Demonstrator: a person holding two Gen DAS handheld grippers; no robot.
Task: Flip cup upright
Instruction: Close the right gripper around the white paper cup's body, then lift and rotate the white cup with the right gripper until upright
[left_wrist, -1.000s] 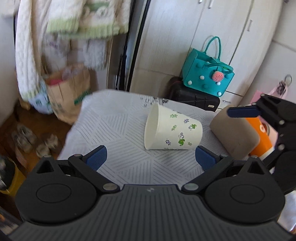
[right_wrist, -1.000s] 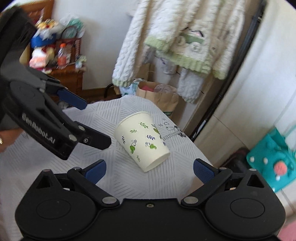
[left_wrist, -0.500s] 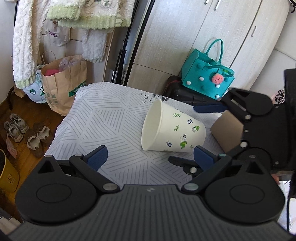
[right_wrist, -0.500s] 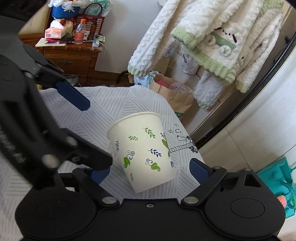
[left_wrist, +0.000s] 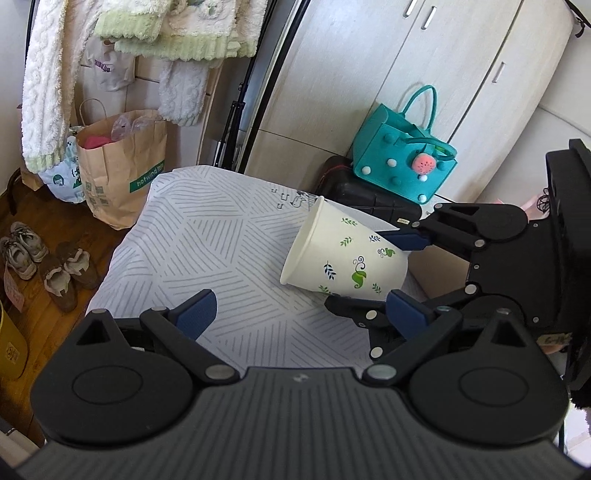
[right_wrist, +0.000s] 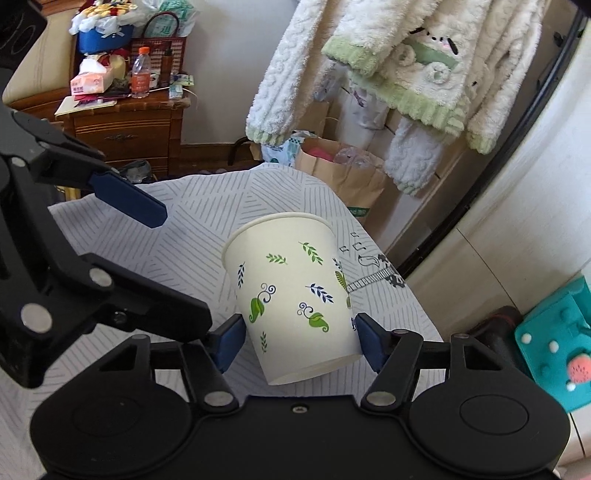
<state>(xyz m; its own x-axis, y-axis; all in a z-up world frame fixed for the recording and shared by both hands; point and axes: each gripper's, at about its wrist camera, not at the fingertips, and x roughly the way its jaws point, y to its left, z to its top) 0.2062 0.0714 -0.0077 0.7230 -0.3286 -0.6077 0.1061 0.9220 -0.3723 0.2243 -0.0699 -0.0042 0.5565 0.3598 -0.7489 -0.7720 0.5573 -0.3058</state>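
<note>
Your right gripper (right_wrist: 299, 341) has closed on the white leaf-printed paper cup (right_wrist: 291, 295), lifting it half tilted. Your left gripper (left_wrist: 299, 314) stays wide open, empty. Uprighting has begun.

On my left wrist feed, I read white lettering "hotwind" on a green band across the brown paper shopping bag (left_wrist: 122, 177) standing on the floor. Below it are small square codes, too fine for me to read. A white hanging garment (left_wrist: 107, 68) carries purple lettering I cannot make out. On my right wrist feed, the orange bottle label (right_wrist: 140, 79) and pink tissue pack (right_wrist: 90, 83) are illegible.
</note>
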